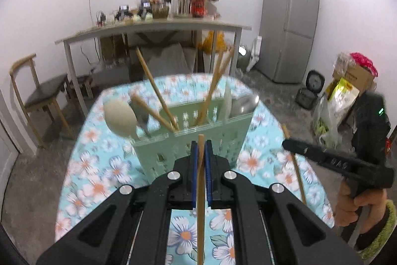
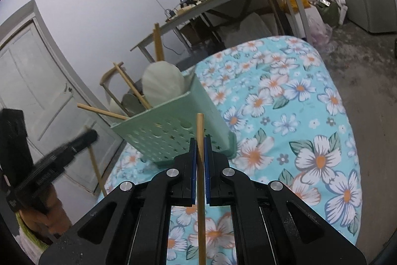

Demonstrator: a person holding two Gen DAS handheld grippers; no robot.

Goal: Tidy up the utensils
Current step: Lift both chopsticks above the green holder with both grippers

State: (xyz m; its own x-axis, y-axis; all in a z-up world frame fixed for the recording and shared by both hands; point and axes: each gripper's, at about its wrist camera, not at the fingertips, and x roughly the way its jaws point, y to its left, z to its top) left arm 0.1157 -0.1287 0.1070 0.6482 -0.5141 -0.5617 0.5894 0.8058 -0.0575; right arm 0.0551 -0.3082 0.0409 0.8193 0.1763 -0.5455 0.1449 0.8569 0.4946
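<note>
A pale green perforated utensil holder (image 1: 188, 140) (image 2: 171, 131) stands on the floral tablecloth, holding several wooden chopsticks (image 1: 151, 86), a cream spoon (image 1: 121, 119) (image 2: 162, 82) and metal spoons (image 1: 244, 103). My left gripper (image 1: 201, 144) is shut on an upright wooden chopstick (image 1: 201, 180), just in front of the holder and above the cloth. My right gripper (image 2: 200, 142) is shut on another upright chopstick (image 2: 201, 190), near the holder's side. Each gripper shows in the other's view: the right (image 1: 287, 143) with its chopstick (image 1: 295, 165), the left (image 2: 90, 135) blurred.
The round table (image 2: 310, 116) has bare cloth to the right of the holder. Behind it stand a cluttered long table (image 1: 153, 27), a wooden chair (image 1: 37, 96), a grey fridge (image 1: 290, 26) and bags on the floor (image 1: 342, 96). A door (image 2: 29, 81) is on the left.
</note>
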